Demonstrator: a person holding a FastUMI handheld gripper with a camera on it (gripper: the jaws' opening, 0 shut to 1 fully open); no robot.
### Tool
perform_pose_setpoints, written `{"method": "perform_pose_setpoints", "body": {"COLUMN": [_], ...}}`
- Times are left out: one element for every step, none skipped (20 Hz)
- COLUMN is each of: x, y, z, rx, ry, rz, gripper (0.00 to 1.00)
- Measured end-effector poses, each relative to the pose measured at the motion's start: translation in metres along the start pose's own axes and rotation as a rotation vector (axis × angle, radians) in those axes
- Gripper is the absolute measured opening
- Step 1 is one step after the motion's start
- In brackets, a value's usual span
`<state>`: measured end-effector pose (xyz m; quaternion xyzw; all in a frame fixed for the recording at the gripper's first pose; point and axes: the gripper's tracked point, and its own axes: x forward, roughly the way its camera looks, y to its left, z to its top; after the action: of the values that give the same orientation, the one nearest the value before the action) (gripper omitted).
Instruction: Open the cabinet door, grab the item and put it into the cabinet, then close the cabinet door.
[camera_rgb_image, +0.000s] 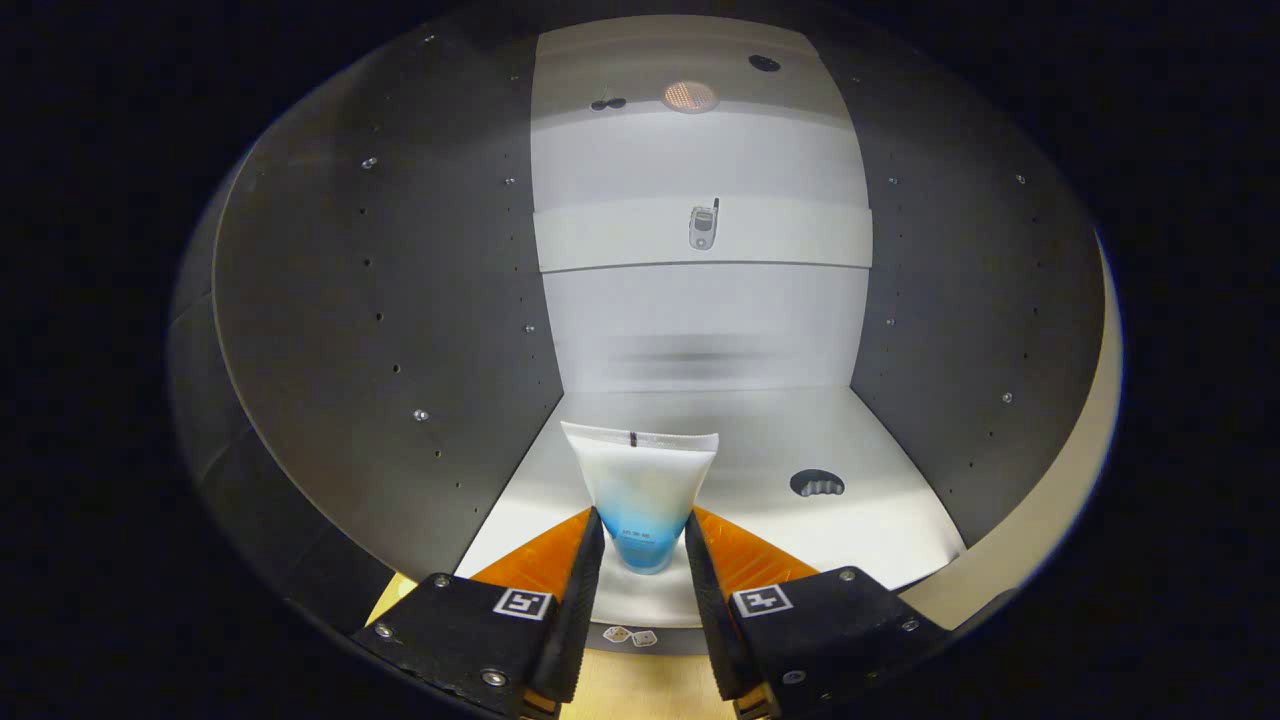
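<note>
My gripper (644, 548) pinches a white and blue tube (641, 495) between both fingers, holding it upright just inside the open cabinet (380, 330), above its pale floor.

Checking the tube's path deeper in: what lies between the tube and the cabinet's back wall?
In the gripper view, bare shelf floor runs from the tube, held between the gripper fingers, to the back wall.
</note>
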<state>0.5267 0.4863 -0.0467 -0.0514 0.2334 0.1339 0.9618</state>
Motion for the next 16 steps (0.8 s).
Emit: {"method": "perform_pose_setpoints", "body": {"x": [0.000, -0.001, -0.002, -0.004, -0.007, -0.012, -0.018, -0.026, -0.035, -0.045, -0.057, -0.069, -0.081, -0.093, -0.105, -0.117], "y": [0.000, 0.001, 0.001, 0.000, -0.001, -0.002, -0.003, -0.003, -0.003, -0.003, -0.002, -0.003, -0.004, -0.003, -0.003, -0.004], "z": [0.001, 0.001, 0.002, 0.001, 0.003, 0.004, 0.006, 0.010, 0.013, 0.015, 0.018, 0.019, 0.022, 0.023, 0.025, 0.025], "rx": [0.004, 0.007, 0.006, 0.002, -0.003, -0.010, -0.015, -0.019, -0.021, -0.021, -0.024, -0.026, -0.030, -0.034, -0.036, -0.039], "ry": [0.001, 0.001, -0.001, -0.003, -0.009, -0.017, -0.033, -0.053, -0.074, -0.097, -0.120, -0.142, -0.165, -0.187, -0.209, -0.231], "rz": [0.001, 0.003, 0.003, 0.003, 0.003, 0.001, -0.001, 0.001, 0.005, 0.009, 0.016, 0.017, 0.020, 0.022, 0.024, 0.025], "gripper": [0.52, 0.55, 0.58, 0.63, 0.67, 0.70, 0.79, 0.84, 0.93, 0.94, 0.94, 0.94, 0.94, 0.94, 0.94, 0.94]}}
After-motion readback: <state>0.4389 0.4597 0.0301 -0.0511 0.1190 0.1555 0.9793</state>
